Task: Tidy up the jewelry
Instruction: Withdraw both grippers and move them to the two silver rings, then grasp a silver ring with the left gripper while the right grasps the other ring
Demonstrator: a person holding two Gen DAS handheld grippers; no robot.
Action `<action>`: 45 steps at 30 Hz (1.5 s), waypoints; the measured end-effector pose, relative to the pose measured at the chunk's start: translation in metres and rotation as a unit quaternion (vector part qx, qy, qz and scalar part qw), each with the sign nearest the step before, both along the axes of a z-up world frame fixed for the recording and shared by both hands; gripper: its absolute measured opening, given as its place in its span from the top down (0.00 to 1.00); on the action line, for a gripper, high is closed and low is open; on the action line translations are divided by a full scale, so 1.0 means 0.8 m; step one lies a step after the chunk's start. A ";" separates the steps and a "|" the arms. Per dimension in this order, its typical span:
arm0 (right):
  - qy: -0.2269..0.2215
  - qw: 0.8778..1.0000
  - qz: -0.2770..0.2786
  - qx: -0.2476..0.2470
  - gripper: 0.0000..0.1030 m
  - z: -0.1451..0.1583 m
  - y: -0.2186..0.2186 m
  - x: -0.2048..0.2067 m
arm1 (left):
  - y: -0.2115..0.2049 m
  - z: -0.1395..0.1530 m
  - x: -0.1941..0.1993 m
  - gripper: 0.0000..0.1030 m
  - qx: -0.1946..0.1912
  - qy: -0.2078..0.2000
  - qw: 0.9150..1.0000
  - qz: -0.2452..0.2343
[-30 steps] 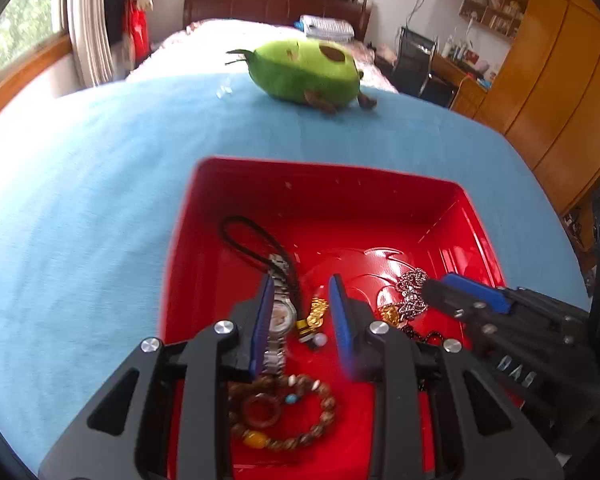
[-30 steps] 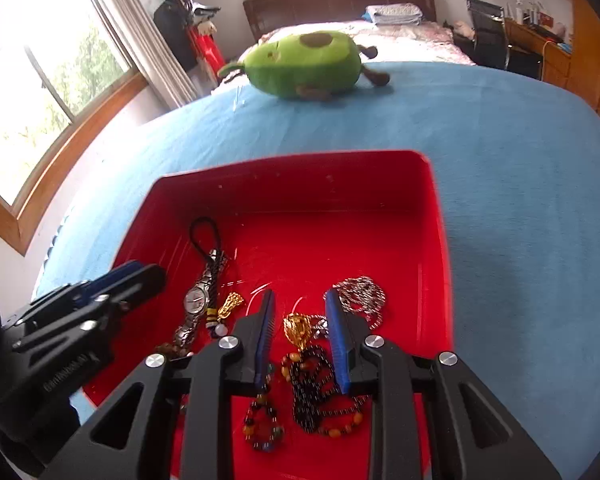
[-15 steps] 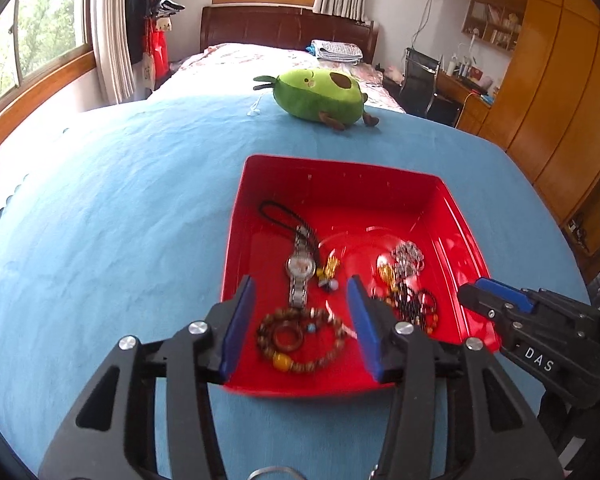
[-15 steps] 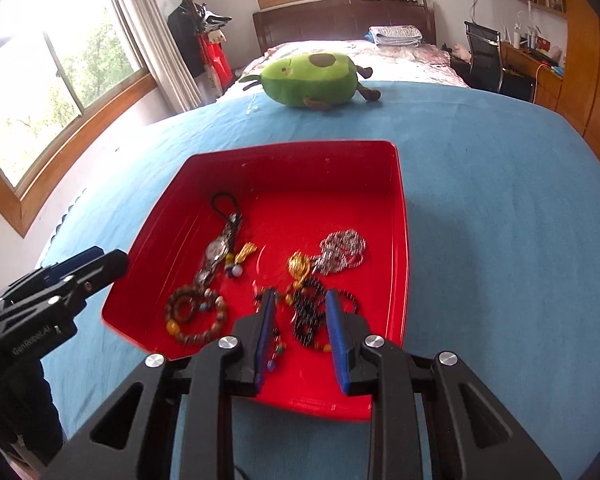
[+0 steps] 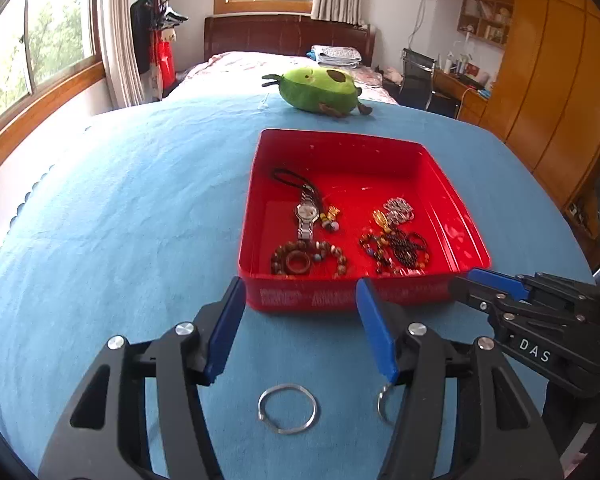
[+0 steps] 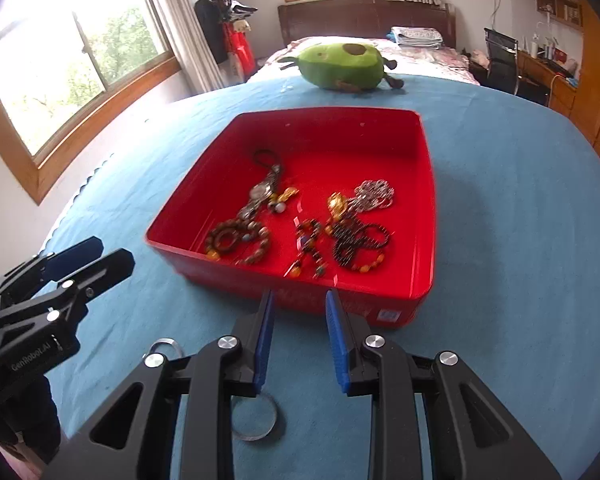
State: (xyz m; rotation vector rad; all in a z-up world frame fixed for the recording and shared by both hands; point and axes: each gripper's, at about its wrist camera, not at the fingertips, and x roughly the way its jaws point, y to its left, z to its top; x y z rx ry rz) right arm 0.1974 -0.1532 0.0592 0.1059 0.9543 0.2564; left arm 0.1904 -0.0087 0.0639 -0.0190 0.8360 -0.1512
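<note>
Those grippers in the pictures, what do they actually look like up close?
Both look alike. The left gripper has a matte black frame with triangular cut-outs, silver round bolts at its joints, and two flat fingers faced with bright blue pads. The right gripper is built the same. Seen side-on, one body carries white lettering, "DAS" in the left wrist view and "GenRobot.AI" in the right. No cables or sleeves show.

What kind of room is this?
Most likely a bedroom at home. A bed with a dark wooden headboard stands at the back, a green plush toy lies on the blue cloth, and wooden wardrobes line the right wall.
</note>
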 end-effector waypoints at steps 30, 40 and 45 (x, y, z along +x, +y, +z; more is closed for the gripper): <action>0.033 0.999 0.016 0.035 0.72 -0.058 0.020 -0.079 | 0.051 -0.079 -0.058 0.37 -0.011 0.086 0.996 0.011; 0.037 0.998 0.013 0.041 0.72 -0.062 0.016 -0.077 | 0.047 -0.104 -0.044 0.43 0.003 0.122 0.992 0.001; 0.036 0.998 0.015 0.041 0.71 -0.062 0.017 -0.077 | 0.047 -0.118 -0.026 0.51 0.001 0.148 0.989 0.003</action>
